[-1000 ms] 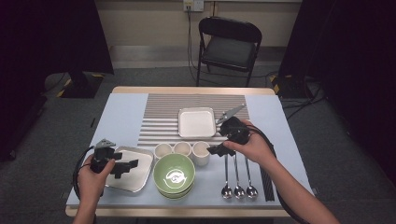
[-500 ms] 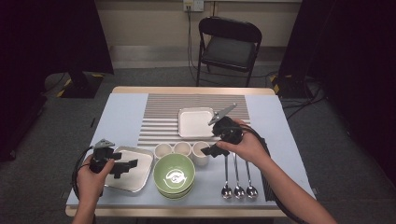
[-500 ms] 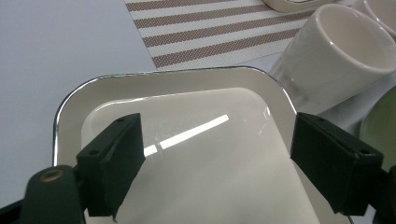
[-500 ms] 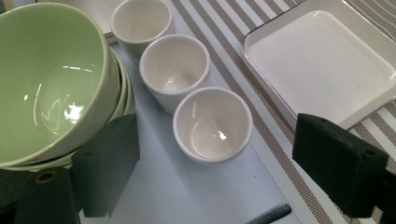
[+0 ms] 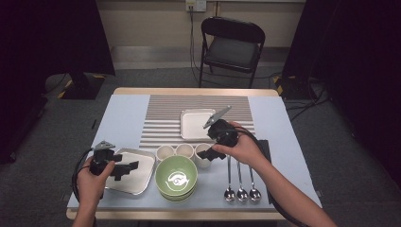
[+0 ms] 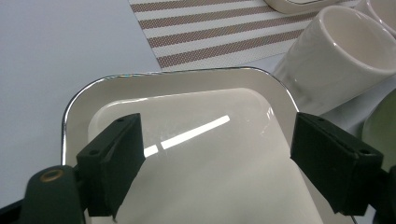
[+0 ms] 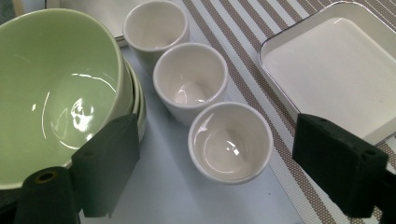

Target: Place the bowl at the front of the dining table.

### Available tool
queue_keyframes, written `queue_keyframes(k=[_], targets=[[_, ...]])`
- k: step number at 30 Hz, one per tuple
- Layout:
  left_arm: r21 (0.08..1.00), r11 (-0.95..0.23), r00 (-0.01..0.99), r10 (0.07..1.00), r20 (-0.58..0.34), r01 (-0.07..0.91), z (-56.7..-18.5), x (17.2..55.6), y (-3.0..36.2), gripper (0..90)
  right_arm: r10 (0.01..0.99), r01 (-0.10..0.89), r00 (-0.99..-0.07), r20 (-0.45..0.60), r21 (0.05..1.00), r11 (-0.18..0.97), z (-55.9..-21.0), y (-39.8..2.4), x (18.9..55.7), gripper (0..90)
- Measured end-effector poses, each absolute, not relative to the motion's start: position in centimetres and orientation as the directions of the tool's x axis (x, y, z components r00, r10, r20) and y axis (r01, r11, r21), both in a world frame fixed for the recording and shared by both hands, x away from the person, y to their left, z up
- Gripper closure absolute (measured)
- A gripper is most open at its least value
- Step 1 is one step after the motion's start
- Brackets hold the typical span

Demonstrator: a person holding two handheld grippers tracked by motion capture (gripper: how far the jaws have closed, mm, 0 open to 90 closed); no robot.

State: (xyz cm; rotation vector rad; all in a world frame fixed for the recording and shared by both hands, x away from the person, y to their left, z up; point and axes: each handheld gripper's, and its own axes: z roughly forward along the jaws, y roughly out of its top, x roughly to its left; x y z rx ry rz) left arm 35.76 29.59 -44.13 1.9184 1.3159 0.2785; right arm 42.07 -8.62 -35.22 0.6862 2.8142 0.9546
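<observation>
1. The right gripper (image 7: 219, 154) hangs spread wide and empty over the nearest white cup (image 7: 229, 141), the last in a row of three. In the high view this cup (image 5: 202, 152) stands at about 2 o'clock from the green bowl stack (image 5: 177, 177).
2. The middle cup (image 7: 190, 79) stands touching or just beside it, so a jaw coming down on that side could nudge it or wedge between the two.
3. The other jaw has the square white dish (image 7: 341, 70) near it; a slanted descent could clip its rim.
4. A glazed wall may slip if pinched off-centre, tipping the cup toward the bowls.
5. The left gripper (image 6: 215, 158) is released, empty, above the steel-rimmed tray (image 6: 81, 100); lowering it carelessly could scrape the tray.
</observation>
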Motion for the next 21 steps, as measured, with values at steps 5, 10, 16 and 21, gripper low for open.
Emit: queue_keyframes(k=[5, 10, 16, 21], targets=[[0.701, -0.162, 0.443, 0.864, -0.239, 0.695, -44.1, 35.8, 29.6, 17.1, 0.433, 0.381, -0.899, 0.062, 0.598, 0.706, -35.3, -8.1, 42.0, 14.3], [0.7, -0.169, 0.446, 0.864, -0.233, 0.694, -44.1, 35.8, 29.6, 17.1, 0.43, 0.378, -0.901, 0.059, 0.593, 0.711, -35.4, -7.6, 42.0, 14.3], [0.702, -0.164, 0.444, 0.864, -0.236, 0.693, -44.1, 35.7, 29.6, 17.1, 0.417, 0.367, -0.907, 0.058, 0.594, 0.716, -35.3, -7.0, 41.9, 14.3], [0.7, -0.159, 0.444, 0.862, -0.245, 0.696, -44.1, 35.7, 29.6, 17.1, 0.409, 0.363, -0.91, 0.064, 0.595, 0.717, -35.1, -6.5, 41.7, 14.3]])
